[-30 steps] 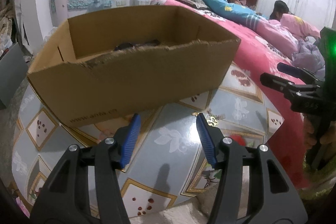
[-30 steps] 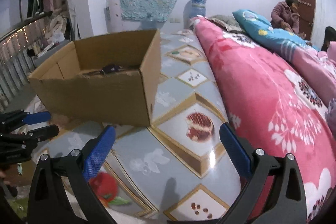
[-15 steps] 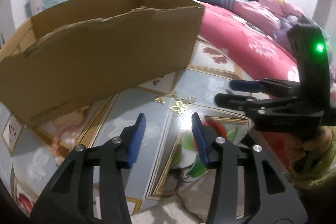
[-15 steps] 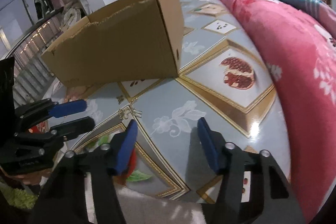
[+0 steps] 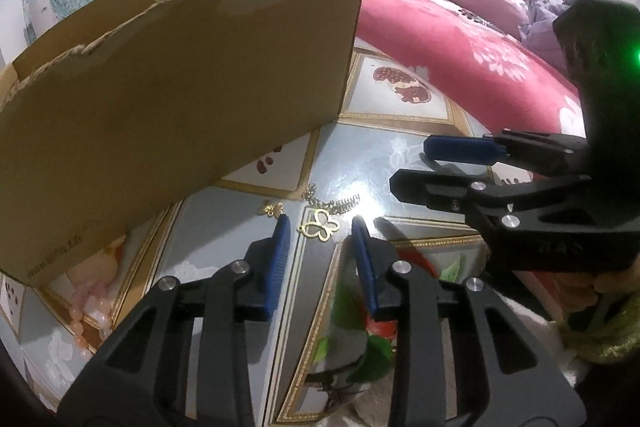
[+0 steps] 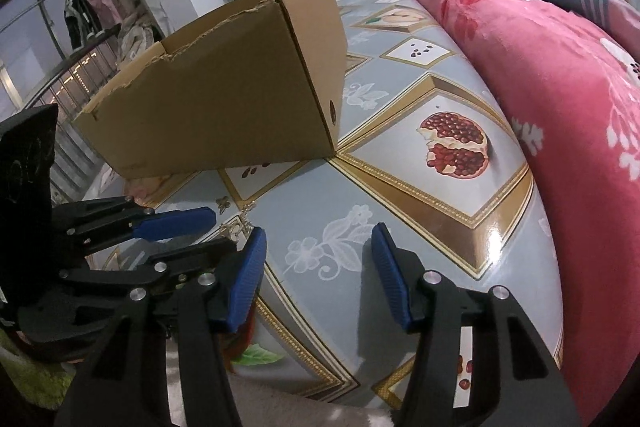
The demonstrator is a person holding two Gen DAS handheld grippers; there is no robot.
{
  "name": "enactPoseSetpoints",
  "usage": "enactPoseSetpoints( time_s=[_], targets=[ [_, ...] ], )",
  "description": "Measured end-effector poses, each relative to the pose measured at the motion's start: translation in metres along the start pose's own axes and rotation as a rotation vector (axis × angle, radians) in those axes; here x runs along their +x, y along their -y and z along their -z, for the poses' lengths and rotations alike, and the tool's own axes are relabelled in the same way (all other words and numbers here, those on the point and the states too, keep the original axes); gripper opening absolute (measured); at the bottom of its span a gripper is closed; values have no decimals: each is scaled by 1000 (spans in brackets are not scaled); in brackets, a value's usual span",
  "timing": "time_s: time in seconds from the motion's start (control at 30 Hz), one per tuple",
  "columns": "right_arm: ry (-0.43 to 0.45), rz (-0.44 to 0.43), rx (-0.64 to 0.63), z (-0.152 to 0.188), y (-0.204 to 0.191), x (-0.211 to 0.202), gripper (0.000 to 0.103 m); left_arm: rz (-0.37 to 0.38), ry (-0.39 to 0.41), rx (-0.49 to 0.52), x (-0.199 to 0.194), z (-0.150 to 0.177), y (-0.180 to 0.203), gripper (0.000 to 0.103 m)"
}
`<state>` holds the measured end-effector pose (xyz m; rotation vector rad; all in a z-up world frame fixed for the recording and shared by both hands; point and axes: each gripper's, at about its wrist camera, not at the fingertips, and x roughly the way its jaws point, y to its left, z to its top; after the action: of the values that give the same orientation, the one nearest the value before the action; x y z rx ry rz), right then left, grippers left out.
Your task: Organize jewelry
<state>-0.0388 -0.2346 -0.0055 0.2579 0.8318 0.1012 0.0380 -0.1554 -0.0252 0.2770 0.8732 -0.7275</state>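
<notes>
Small gold jewelry lies on the patterned table: a butterfly pendant point(image 5: 319, 225), a smaller gold charm point(image 5: 272, 209) to its left and a little comb-like piece point(image 5: 338, 203) behind it. My left gripper point(image 5: 320, 227) is open, its blue fingertips either side of the butterfly pendant, low over the table. My right gripper point(image 6: 318, 247) is open and empty over the table; it also shows in the left wrist view point(image 5: 444, 167), to the right of the jewelry. In the right wrist view the jewelry point(image 6: 234, 223) is partly hidden by the left gripper point(image 6: 212, 227).
A brown cardboard box point(image 5: 180, 87) with a torn rim stands on the table just behind the jewelry; it also shows in the right wrist view point(image 6: 224, 99). A pink flowered quilt point(image 6: 560, 75) borders the table on the right. Two people sit far back on the bed.
My left gripper has come down and forward to the butterfly pendant, which now lies between its fingertips. My right gripper has drawn closer to the left one.
</notes>
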Motion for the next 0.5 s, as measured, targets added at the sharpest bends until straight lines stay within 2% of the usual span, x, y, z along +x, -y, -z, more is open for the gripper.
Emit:
enactPoseSetpoints(
  time_s=[0.07,0.13,0.5],
  targets=[
    [2,1,1,0,0,0,54,-22,0,18,1,-1,2,20],
    [4,3,0,0,0,0,54,-36,1,31,2,-2,3,18],
    [5,3,0,0,1,0,54,-59,-1,62,3,-4,8,18]
  ],
)
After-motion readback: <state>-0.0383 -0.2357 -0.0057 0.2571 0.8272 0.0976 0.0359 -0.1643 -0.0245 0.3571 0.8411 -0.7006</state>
